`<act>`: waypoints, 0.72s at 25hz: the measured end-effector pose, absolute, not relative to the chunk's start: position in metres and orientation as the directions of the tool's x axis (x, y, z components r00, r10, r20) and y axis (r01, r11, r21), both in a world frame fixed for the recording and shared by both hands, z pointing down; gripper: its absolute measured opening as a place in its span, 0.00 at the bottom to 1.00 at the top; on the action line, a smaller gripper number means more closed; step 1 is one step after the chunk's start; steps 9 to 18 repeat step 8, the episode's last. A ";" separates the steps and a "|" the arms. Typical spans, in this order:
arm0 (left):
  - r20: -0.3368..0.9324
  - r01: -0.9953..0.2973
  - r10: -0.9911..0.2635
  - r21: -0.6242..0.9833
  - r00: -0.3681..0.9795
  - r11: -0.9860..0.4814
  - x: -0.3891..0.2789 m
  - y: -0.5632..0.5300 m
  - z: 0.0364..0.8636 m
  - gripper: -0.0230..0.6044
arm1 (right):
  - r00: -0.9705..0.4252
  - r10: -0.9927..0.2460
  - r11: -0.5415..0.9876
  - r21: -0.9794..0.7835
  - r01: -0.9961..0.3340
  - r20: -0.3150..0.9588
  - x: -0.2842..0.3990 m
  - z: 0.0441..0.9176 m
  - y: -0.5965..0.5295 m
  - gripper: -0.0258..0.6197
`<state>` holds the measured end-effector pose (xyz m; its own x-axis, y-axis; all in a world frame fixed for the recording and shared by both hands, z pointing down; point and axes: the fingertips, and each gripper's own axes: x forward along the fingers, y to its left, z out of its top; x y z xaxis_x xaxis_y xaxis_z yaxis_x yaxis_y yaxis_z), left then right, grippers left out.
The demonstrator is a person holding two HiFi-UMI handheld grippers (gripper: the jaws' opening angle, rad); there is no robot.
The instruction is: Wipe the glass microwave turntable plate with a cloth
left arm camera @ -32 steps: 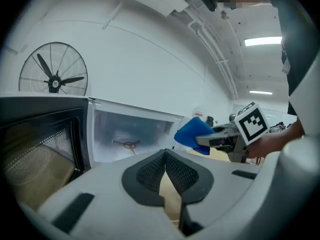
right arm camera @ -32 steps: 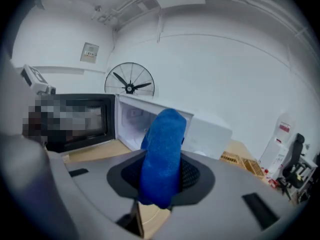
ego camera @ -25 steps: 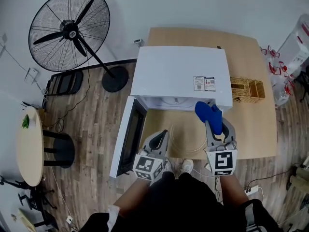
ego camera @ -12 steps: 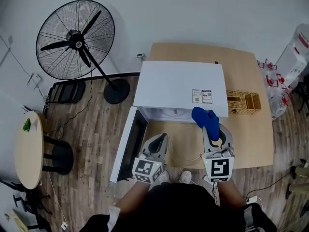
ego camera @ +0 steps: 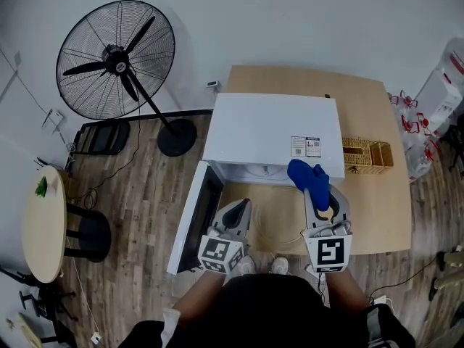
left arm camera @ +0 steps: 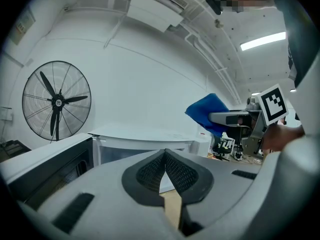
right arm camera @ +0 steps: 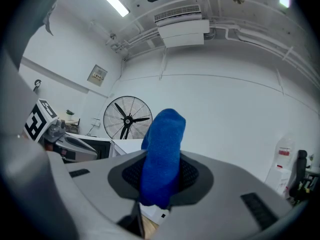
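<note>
The glass turntable plate (ego camera: 278, 225) lies flat on the wooden table (ego camera: 377, 201), just in front of the white microwave (ego camera: 272, 129). It is faint, and I see only its rim between my two grippers. My right gripper (ego camera: 319, 194) is shut on a blue cloth (ego camera: 307, 173), which bunches up above the jaws (right arm camera: 162, 154). It hovers at the plate's right side, by the microwave's front corner. My left gripper (ego camera: 242, 204) is shut with nothing in it, its pads (left arm camera: 176, 171) pressed together, at the plate's left edge beside the open door (ego camera: 196, 212).
The microwave door hangs open to the left over the floor. A wicker basket (ego camera: 366, 154) sits on the table right of the microwave. A large standing fan (ego camera: 116, 49) is at the back left. A small round table (ego camera: 42, 223) stands far left.
The head view has shifted a little, so the whole scene sits slightly differently. Both grippers stay almost where they were, the right one still holding the cloth.
</note>
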<state>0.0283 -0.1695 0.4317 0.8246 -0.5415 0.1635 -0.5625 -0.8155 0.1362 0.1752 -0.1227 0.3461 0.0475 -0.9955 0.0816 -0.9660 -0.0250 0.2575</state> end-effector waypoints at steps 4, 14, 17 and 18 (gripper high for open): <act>0.156 -0.560 -0.540 0.135 0.827 -0.818 0.028 -0.171 0.427 0.04 | 0.044 -0.996 -0.020 0.265 -0.964 0.082 0.173 0.344 -0.124 0.18; 0.152 -0.556 -0.538 0.133 0.829 -0.820 0.029 -0.173 0.425 0.04 | 0.037 -0.996 -0.011 0.296 -0.955 0.081 0.172 0.344 -0.126 0.18; 0.152 -0.556 -0.538 0.133 0.829 -0.820 0.029 -0.173 0.425 0.04 | 0.037 -0.996 -0.011 0.296 -0.955 0.081 0.172 0.344 -0.126 0.18; 0.152 -0.556 -0.538 0.133 0.829 -0.820 0.029 -0.173 0.425 0.04 | 0.037 -0.996 -0.011 0.296 -0.955 0.081 0.172 0.344 -0.126 0.18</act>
